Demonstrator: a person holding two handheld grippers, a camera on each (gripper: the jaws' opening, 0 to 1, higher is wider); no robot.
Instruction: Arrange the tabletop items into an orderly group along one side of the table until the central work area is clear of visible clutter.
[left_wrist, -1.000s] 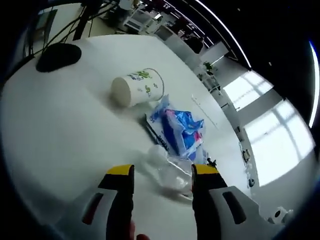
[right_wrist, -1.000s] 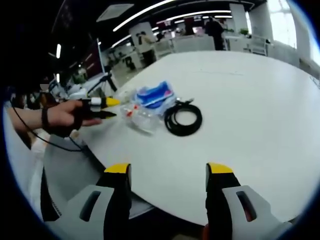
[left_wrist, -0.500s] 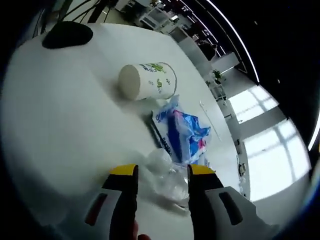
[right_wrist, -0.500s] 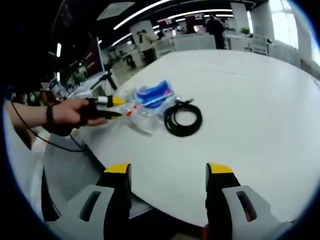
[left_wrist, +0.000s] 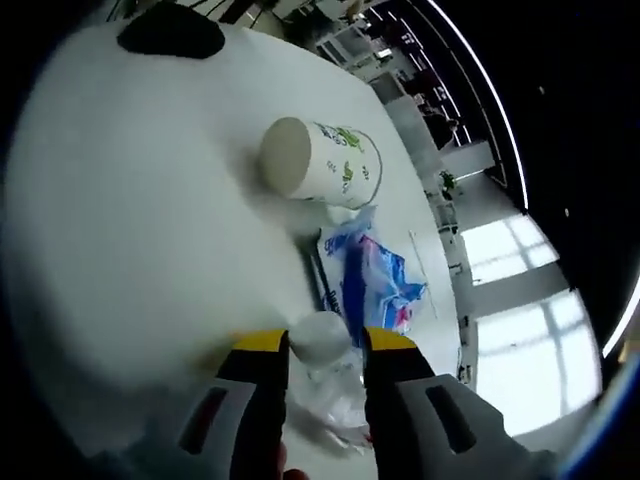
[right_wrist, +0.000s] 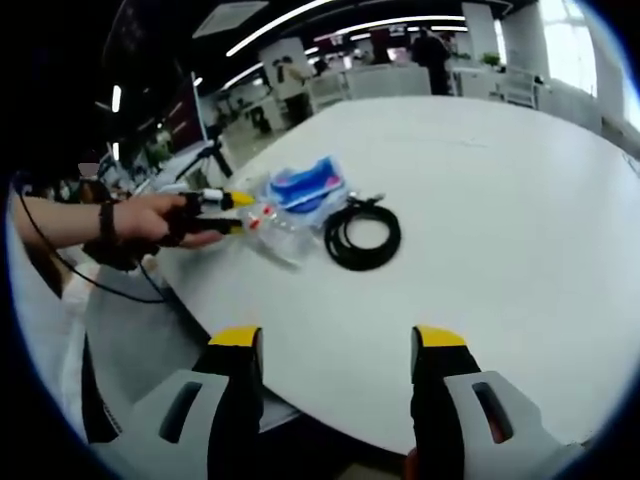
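Observation:
My left gripper (left_wrist: 327, 342) has its yellow-tipped jaws drawn in on the rounded end of a crumpled clear plastic piece (left_wrist: 320, 335) lying on the white table (left_wrist: 120, 200). Just beyond it lies a blue packet (left_wrist: 370, 275), and farther on a white paper cup (left_wrist: 320, 172) rests on its side. In the right gripper view, the left gripper (right_wrist: 240, 214) is held by a hand at the clear plastic piece (right_wrist: 270, 225), beside the blue packet (right_wrist: 305, 185) and a black coiled cable (right_wrist: 365, 235). My right gripper (right_wrist: 335, 345) stands open over the table's near edge, with nothing in it.
A black rounded object (left_wrist: 170, 30) sits at the table's far end. A dark strip (left_wrist: 312, 275) lies beside the blue packet. The right half of the table (right_wrist: 500, 200) is bare. Desks and people (right_wrist: 430, 50) stand in the background.
My left gripper has moved forward onto the clear plastic piece and its jaws have drawn closer together. The right gripper has not moved.

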